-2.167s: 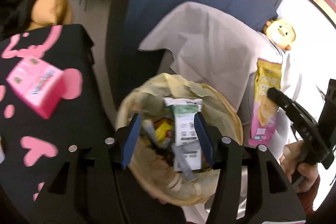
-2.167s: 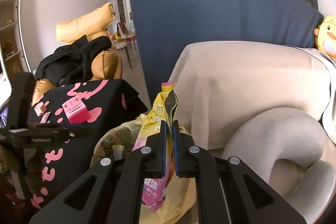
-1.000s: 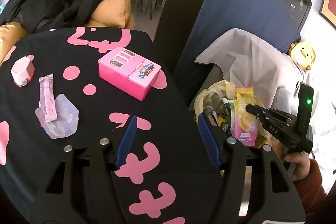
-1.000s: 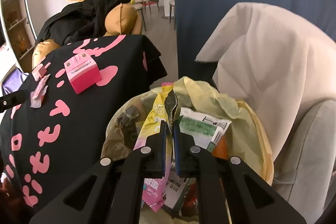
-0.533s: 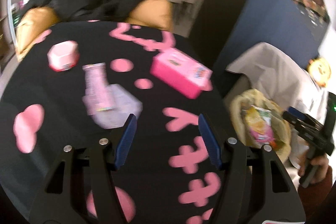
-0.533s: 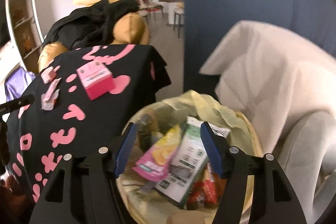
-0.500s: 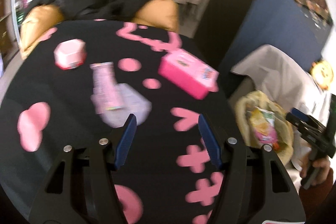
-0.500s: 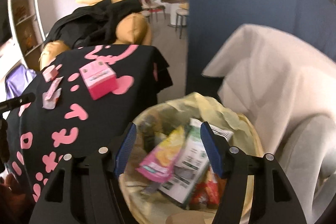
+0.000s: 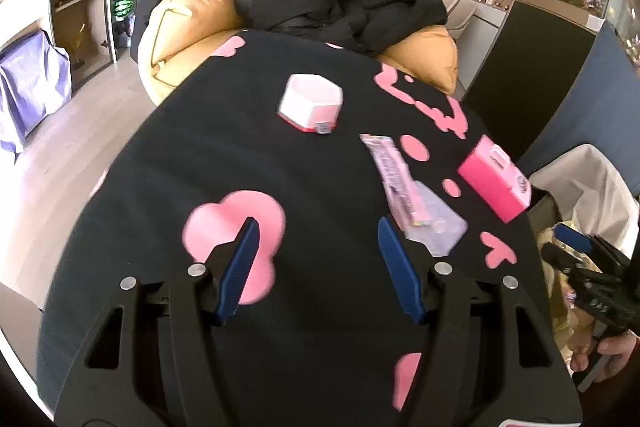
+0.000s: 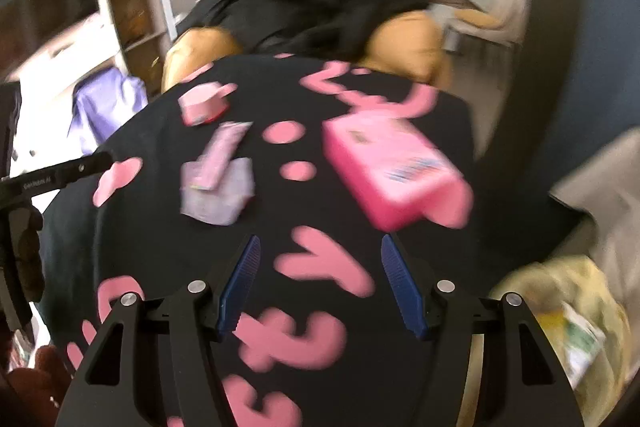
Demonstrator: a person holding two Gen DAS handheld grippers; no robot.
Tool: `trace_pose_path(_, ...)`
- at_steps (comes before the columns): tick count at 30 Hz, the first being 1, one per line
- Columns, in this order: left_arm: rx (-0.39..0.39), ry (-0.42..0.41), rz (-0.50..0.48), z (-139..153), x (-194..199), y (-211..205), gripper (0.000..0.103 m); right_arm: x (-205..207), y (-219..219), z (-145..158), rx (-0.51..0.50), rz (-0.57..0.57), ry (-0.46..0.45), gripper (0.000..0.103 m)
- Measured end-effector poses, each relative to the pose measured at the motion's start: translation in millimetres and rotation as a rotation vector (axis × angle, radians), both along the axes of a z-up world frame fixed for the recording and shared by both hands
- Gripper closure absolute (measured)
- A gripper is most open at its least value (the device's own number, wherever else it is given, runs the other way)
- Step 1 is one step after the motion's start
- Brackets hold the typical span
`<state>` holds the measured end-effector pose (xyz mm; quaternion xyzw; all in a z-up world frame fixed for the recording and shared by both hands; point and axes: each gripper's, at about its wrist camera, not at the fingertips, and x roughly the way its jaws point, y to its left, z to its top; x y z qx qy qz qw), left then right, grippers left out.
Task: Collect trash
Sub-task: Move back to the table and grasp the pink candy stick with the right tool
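My left gripper (image 9: 318, 225) stands with its blue pads (image 9: 396, 259) spread wide and nothing between them, above the black cloth with pink shapes (image 9: 224, 155) that covers the table. The trash on the cloth is a long pink wrapper (image 9: 394, 181) lying across a clear crumpled plastic piece (image 9: 438, 227). Both lie ahead of my left fingers and to their right; the plastic's near corner sits just beside the right pad, outside the gap. Farther off stands a white hexagonal box with a red base (image 9: 310, 105), and to the right a pink rectangular box (image 9: 494, 179).

My right gripper (image 10: 320, 253) is likewise spread wide and empty, over the same cloth (image 10: 332, 187). This view is blurred. Here the wrapper (image 10: 220, 155) and plastic piece (image 10: 218, 193) lie ahead and to the left of the fingers, well apart from them; the pink box (image 10: 394, 173) lies ahead, slightly right. The yellow trash bag (image 10: 576, 311), with packets inside, sits low at the right, beside the table edge. In the left view the same bag (image 9: 550, 247) shows behind my right gripper (image 9: 568, 247).
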<state>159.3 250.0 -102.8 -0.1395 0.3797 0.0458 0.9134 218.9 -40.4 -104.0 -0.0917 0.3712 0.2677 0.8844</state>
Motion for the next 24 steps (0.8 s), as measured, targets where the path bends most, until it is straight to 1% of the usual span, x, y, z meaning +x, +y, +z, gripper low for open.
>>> trace_pose_path(2,0.014,0.005,-0.006,-1.9,2.7,6.5,0.044,6.4,29.3,-5.0,-0.006,0.059,0.003,0.043)
trace_pose_path(4,0.022,0.008,-0.004,-2.3,6.2,13.6,0.044,17.3,53.6,-9.7,-0.006,0.093,0.018,0.043)
trace_pose_path(8,0.001,0.001,0.003,-1.2,12.2,30.2,0.044,46.0,96.0,-13.0,0.036,0.147,0.068,0.043)
trace_pose_path(11,-0.011,0.002,0.002,-3.1,16.7,39.0,0.044,72.4,126.0,-17.3,0.013,0.146,0.093,0.043)
trace_pose_path(13,-0.030,0.006,-0.003,-5.6,19.0,43.8,0.044,89.8,140.3,-24.2,-0.016,0.126,0.123,0.043)
trace_pose_path(14,-0.036,0.006,-0.005,-6.2,19.7,45.0,0.044,97.4,145.8,-27.7,-0.018,0.125,0.145,0.045)
trace_pose_path(15,-0.043,0.005,-0.010,-7.5,20.5,47.1,0.044,104.5,151.0,-31.2,-0.013,0.139,0.178,0.049)
trace_pose_path(16,-0.048,0.005,-0.012,-8.1,21.0,48.3,0.044,108.7,153.9,-33.8,-0.011,0.151,0.202,0.064)
trace_pose_path(18,-0.067,0.005,-0.014,-10.2,22.4,52.2,0.044,115.3,160.0,-31.5,-0.025,0.173,0.199,0.074)
trace_pose_path(19,-0.077,0.004,-0.015,-11.3,23.2,53.9,0.044,117.5,161.4,-30.4,-0.024,0.187,0.209,0.077)
trace_pose_path(20,-0.082,0.003,-0.016,-11.8,24.0,54.8,0.044,120.0,161.2,-27.4,-0.012,0.195,0.215,0.078)
trace_pose_path(22,-0.094,0.000,-0.019,-13.1,25.7,56.2,0.044,122.4,159.2,-16.2,0.001,0.185,0.184,0.081)
trace_pose_path(24,-0.108,0.000,-0.026,-14.8,27.6,55.2,0.044,121.0,154.4,1.8,0.023,0.171,0.125,0.082)
